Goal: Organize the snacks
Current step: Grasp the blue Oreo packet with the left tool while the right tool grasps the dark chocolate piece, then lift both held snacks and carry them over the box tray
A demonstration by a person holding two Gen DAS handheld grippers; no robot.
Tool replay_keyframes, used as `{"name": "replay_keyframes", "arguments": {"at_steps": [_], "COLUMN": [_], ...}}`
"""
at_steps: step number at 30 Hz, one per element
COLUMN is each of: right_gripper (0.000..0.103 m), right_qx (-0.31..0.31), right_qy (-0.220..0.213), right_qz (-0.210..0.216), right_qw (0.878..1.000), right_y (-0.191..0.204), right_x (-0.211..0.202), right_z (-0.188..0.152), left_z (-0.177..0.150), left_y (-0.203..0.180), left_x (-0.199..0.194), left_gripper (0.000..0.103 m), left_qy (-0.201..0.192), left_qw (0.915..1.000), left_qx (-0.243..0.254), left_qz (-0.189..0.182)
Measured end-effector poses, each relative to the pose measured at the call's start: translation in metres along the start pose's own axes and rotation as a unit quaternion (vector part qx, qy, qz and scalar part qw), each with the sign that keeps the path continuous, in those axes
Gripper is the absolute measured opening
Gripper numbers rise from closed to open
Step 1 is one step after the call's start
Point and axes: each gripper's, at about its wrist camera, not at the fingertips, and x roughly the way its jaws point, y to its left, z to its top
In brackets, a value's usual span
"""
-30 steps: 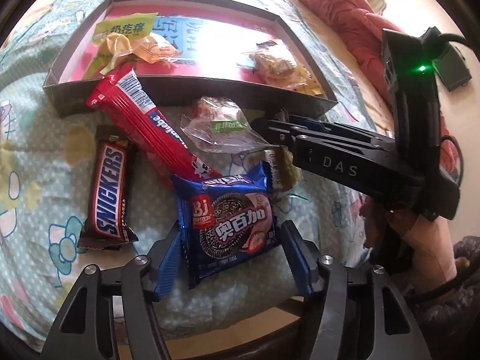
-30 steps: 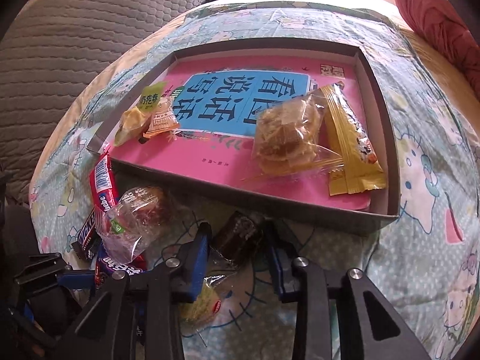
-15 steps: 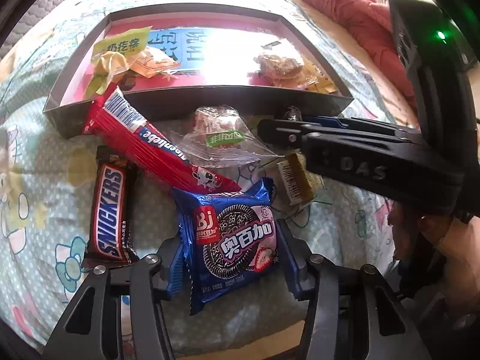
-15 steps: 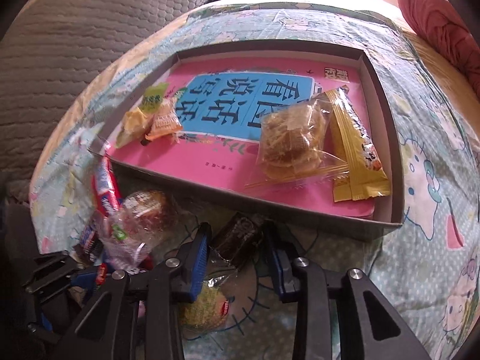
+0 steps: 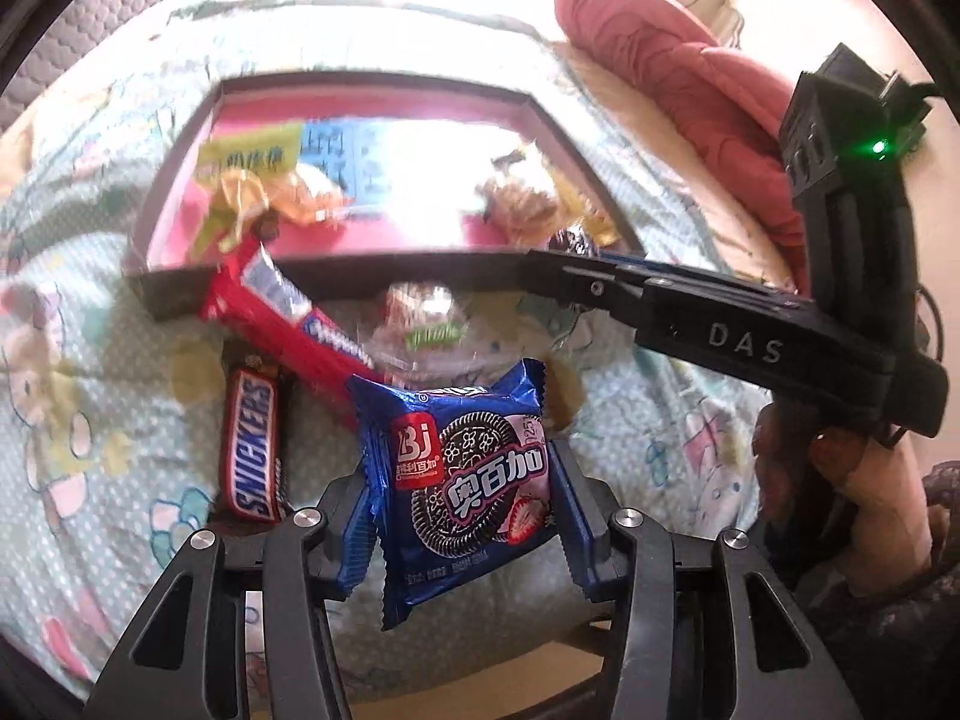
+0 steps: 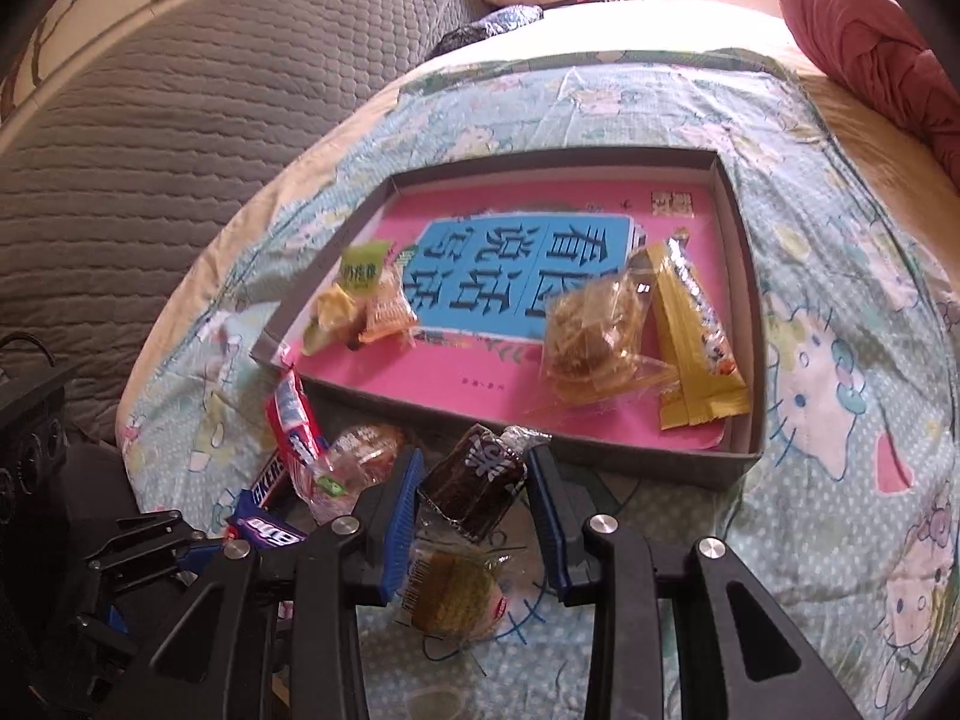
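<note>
Our left tongs are closed on a blue cookie packet, the blue pads pressed to its two side edges, and the packet hangs lifted off the bedspread. Our right tongs grip a small dark brown snack in a clear wrapper the same way, pads against both sides; it is tilted, with its upper end pointing toward the near wall of the grey box. From the left camera the right tongs reach across from the right, their tips just at the box's near right corner.

Beneath the right tongs a round yellowish cake in a clear wrapper lies on the bedspread. To its left lie a clear bag with a brown pastry, a long red bar with one end propped on the box's near left corner, and a Snickers bar flat beside it.

Inside the box, on its pink and blue printed lining, we see a green-and-yellow packet and a small orange packet at the left. At the right lie a clear bag of golden biscuits and a long yellow packet, touching each other. A red cushion sits beyond the box at the far right.
</note>
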Motion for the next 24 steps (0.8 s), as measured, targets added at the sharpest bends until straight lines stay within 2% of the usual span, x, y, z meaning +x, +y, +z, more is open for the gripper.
{"name": "replay_keyframes", "arguments": {"at_steps": [10, 24], "right_gripper": [0.036, 0.036], "right_qx": [0.01, 0.025], "right_qy": [-0.034, -0.055], "right_qz": [0.008, -0.001], "right_qw": [0.999, 0.998], "right_y": [-0.003, -0.016], "right_x": [-0.015, -0.024], "right_z": [0.009, 0.015], "left_z": [0.012, 0.043], "left_y": [0.003, 0.037], "left_x": [-0.029, -0.042], "left_gripper": [0.053, 0.053], "left_qy": [-0.057, -0.109], "left_qw": [0.9982, 0.9931], "left_qx": [0.012, -0.02], "left_qz": [0.013, 0.04]}}
